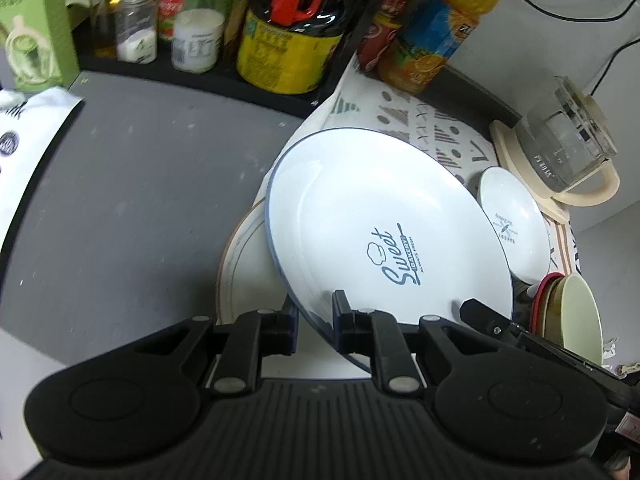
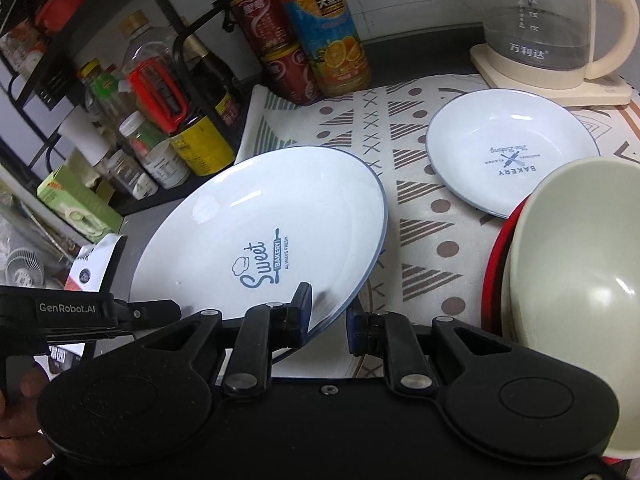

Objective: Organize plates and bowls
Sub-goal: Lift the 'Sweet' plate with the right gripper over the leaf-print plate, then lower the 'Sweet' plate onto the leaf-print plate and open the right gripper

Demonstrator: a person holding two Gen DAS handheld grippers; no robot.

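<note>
Rim of the big plate sits pinched in both my pairs of jaws: my left gripper has closed down narrow on the near edge at the bottom middle of the left view, and my right gripper clamps the same edge at the bottom middle of the right view. Between them I hold the plate tilted, off the patterned cloth. Under it, at the lower left of the left view, another plate with a thin brown line lies flat. Out to the right, a small plate rests on the cloth just before the kettle, and a pale bowl sits nested in a red one at the right edge. By my reckoning the bowls are already stacked; the big plate is mid-carry, and the small plate remains to be gathered.
</note>
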